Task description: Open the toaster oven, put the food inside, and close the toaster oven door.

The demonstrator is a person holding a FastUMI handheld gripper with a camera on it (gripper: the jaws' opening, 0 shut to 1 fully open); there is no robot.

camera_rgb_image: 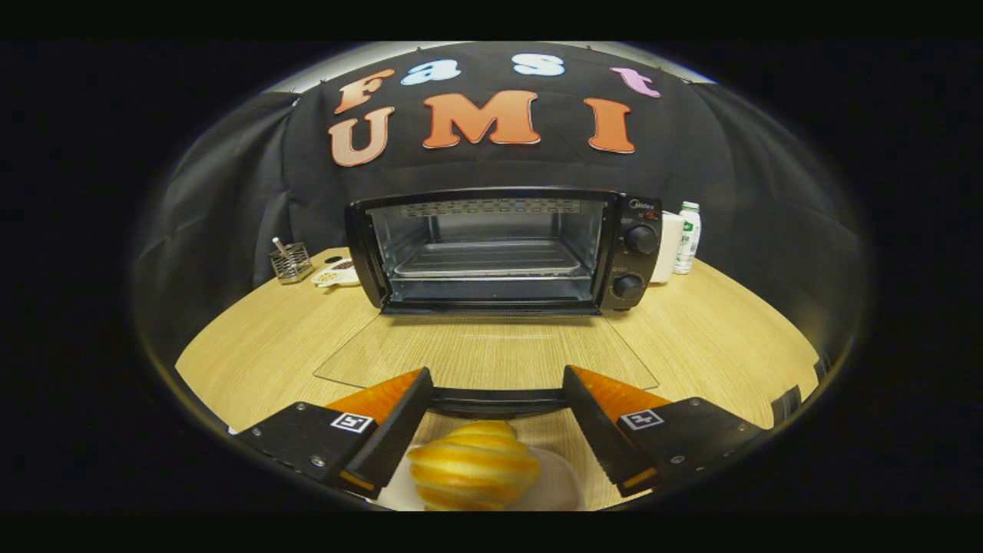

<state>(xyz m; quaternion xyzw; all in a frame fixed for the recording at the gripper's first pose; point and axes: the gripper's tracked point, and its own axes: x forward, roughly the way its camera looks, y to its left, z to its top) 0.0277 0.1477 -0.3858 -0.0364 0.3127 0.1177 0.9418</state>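
Note:
A black toaster oven (499, 250) stands at the back of the wooden table. Its glass door (491, 353) is folded down flat toward me, with the dark handle (498, 401) at its near edge. A wire rack (488, 261) shows inside the lit chamber. A golden striped bread roll (474, 465) rests on a white plate (557, 491), just this side of the door handle. My gripper (495, 380) is open, its two orange-and-black fingers spread to either side of the roll and above it, touching nothing.
Left of the oven sit a small wire basket (291, 263) and a white dish (335, 274) with bits of food. To the right of the oven stand a white container (666, 247) and a plastic bottle (687, 238). Black cloth walls ring the table (253, 353).

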